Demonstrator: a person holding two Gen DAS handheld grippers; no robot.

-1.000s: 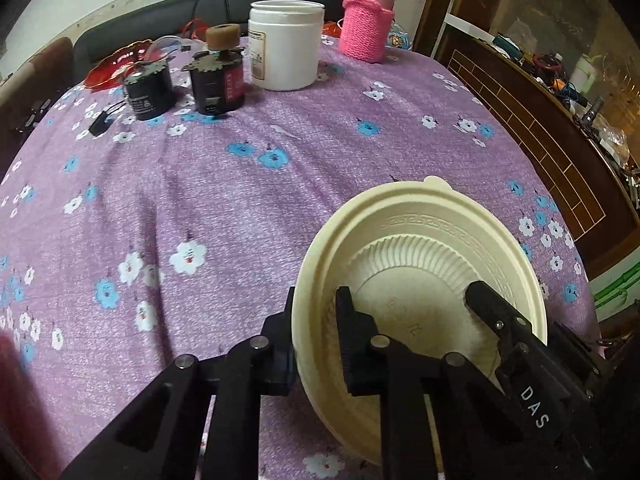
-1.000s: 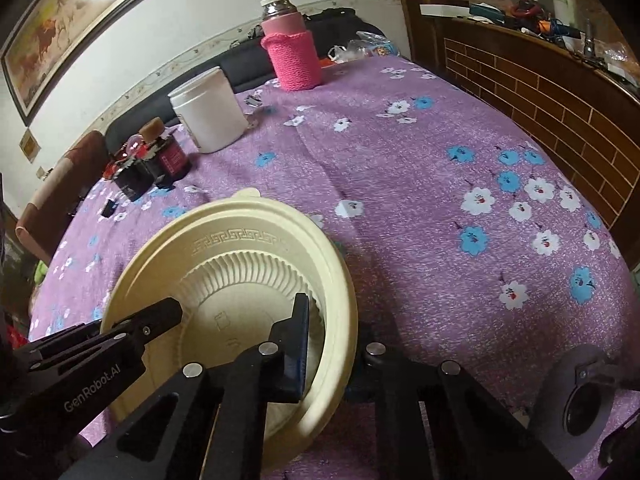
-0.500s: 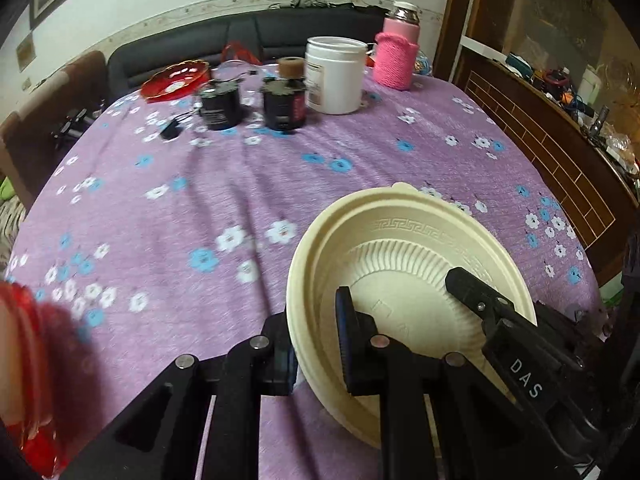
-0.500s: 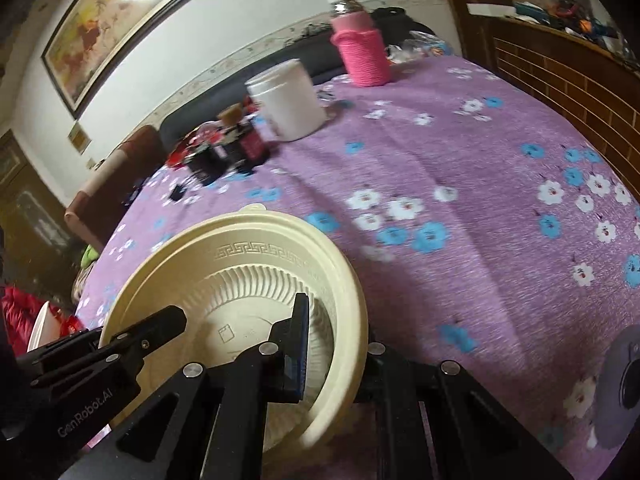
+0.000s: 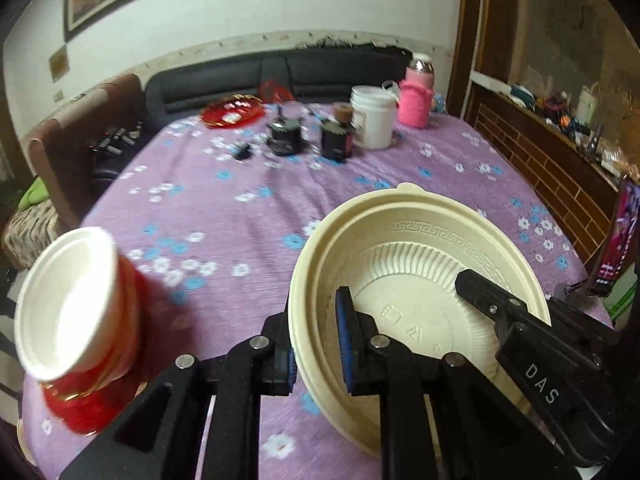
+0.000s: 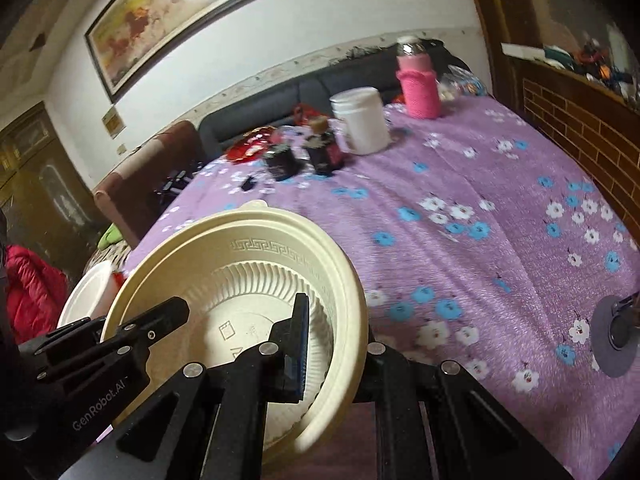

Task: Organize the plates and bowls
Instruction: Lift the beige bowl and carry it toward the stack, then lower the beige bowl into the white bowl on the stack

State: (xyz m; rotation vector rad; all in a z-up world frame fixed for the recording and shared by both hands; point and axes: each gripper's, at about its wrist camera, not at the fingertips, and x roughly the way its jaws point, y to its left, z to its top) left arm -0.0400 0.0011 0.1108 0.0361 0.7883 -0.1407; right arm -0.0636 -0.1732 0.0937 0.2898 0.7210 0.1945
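Note:
A cream plastic bowl (image 5: 416, 280) with a ribbed inside is held above the purple flowered tablecloth (image 5: 240, 200) by both grippers. My left gripper (image 5: 316, 344) is shut on its left rim. My right gripper (image 6: 336, 340) is shut on its right rim; the bowl also shows in the right wrist view (image 6: 256, 272). A stack of red bowls with a white inside (image 5: 76, 320) stands at the near left, leaning; a part of it shows in the right wrist view (image 6: 88, 292). A red plate (image 5: 232, 114) lies at the far side.
At the far side stand two dark jars (image 5: 312, 140), a white tub (image 5: 372, 122) and a flask in a pink knit sleeve (image 5: 416, 100). A sofa (image 5: 280, 76) is behind the table. A brick-patterned ledge (image 5: 552, 160) runs along the right. A grey round base (image 6: 616, 336) sits at the near right.
Both grippers have lifted and pulled back with the cream bowl, so more of the table and wall shows. The red bowl stack has come into view at the near left.

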